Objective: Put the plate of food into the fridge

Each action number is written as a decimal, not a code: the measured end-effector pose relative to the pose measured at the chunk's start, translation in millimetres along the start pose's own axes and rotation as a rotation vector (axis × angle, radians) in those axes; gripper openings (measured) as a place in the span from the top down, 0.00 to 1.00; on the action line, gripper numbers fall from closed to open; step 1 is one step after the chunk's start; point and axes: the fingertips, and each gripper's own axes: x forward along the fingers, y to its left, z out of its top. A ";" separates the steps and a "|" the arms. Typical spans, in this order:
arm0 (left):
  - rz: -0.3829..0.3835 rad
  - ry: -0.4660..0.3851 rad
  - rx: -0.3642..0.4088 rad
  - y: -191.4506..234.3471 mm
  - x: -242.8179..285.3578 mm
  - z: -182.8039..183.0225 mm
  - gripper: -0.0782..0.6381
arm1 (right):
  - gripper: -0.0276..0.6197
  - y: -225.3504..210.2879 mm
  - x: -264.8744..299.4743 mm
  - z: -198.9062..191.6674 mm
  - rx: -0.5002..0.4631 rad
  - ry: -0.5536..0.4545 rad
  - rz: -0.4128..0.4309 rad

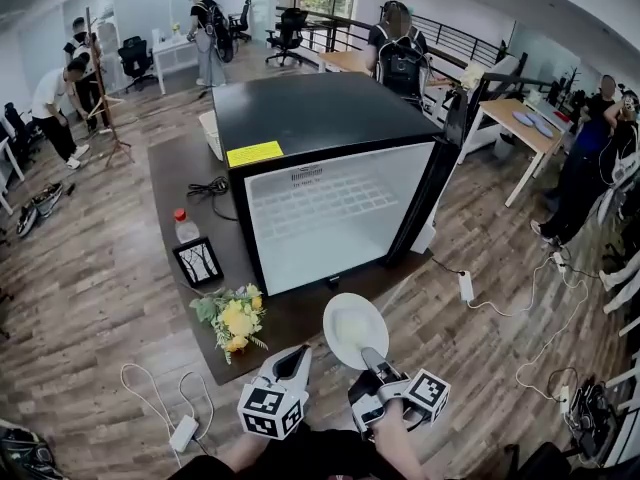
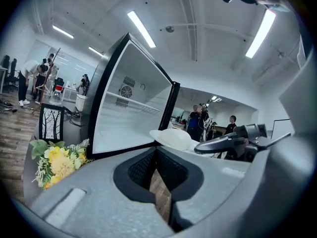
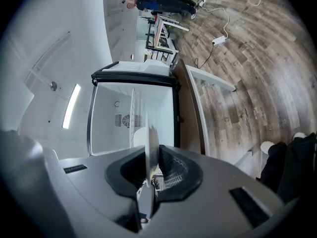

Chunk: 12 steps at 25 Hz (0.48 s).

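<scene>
Item one, my left gripper [image 1: 293, 358]: jaws drawn together to a thin slit, nothing between them, held low just left of the right one. Item two, my right gripper [image 1: 370, 356]: rolled on its side, jaws pinching the near rim of the white plate [image 1: 352, 330], which sits level and carries a pale mound of food [image 1: 356, 324]. The plate hangs over the near edge of the dark mat [image 1: 170, 178], in front of the open fridge and not yet inside. Item three, at the mat's near left corner: a bunch of yellow flowers [image 1: 235, 320]. Item four, along the mat's left edge: a small black picture frame [image 1: 198, 262], then a clear bottle with a red cap [image 1: 185, 226], then a coiled black cable [image 1: 208, 186]. Item five, mid-mat: the black fridge [image 1: 320, 118], its white interior bare save for a wire shelf [image 1: 320, 194], its door [image 1: 445, 168] swung out on the right, and a yellow label [image 1: 254, 153] on top. Item six, on the wooden floor right of the mat: a white power strip [image 1: 466, 286]. Item seven, beyond: desks, chairs and several people standing.
</scene>
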 end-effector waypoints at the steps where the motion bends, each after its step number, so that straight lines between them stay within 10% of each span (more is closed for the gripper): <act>1: -0.006 0.001 0.001 5.7 3.8 2.0 0.88 | 0.88 1.9 6.2 0.3 0.002 -0.007 0.001; 12: -0.076 0.030 0.013 59.0 39.3 16.5 0.88 | 0.88 36.7 66.7 3.8 0.037 -0.078 0.056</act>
